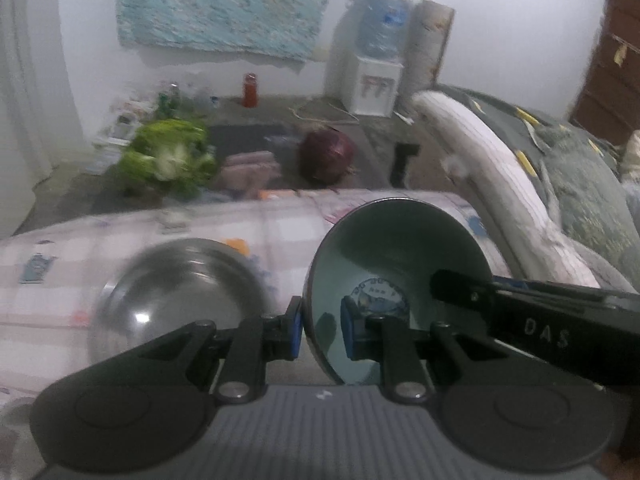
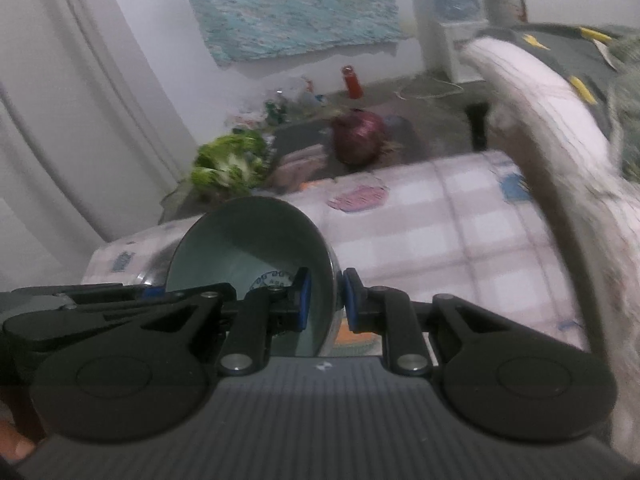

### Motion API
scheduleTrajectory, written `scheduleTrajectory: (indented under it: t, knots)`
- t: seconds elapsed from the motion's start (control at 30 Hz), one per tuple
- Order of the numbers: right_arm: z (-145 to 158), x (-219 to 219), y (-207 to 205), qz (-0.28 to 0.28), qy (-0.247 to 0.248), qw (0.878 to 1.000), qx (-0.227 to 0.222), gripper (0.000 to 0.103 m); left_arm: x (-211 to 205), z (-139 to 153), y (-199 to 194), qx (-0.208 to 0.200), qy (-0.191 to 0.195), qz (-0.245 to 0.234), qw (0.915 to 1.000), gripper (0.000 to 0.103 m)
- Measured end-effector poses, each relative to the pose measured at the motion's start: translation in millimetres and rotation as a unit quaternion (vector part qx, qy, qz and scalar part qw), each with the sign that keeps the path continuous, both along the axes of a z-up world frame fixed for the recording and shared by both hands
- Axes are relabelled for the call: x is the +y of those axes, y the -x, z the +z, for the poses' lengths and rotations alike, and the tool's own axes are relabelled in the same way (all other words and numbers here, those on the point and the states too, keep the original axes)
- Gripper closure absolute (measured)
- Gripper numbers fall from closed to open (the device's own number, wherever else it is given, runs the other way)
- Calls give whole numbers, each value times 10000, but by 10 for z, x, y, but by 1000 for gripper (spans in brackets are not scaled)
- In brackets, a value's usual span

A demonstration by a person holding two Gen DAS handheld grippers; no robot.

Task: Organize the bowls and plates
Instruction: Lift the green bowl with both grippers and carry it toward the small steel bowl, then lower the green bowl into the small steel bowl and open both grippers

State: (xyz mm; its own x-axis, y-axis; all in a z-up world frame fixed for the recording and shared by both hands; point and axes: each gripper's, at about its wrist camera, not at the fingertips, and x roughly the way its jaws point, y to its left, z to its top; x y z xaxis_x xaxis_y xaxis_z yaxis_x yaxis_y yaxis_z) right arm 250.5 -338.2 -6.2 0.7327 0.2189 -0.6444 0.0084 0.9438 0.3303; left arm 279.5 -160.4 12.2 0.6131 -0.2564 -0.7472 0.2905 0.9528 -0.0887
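White walls and a grey floor frame our view, with greens and a red cabbage lying beyond the checked bedspread we're working over. On that bed sits a steel plate, flat and waiting, probably the stacking spot. We've got the pale green bowl tipped on edge between both tools: our left tool pinches its near rim, one pad inside and one outside, and our right tool clamps the opposite rim the same way. Two grips on the thin wall, we'd say, keep it from swinging.
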Motion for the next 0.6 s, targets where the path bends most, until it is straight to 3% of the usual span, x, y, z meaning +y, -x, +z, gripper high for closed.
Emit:
scheduleTrajectory:
  t: [0.27, 0.6]
  knots:
    - [103, 681, -432, 596, 11, 9982, -109, 86, 657, 39, -176, -72, -117, 693, 9975, 83]
    - [-266, 1342, -868, 1059, 65, 9937, 360, 86, 1120, -294, -403, 247, -308, 1181, 9922, 83]
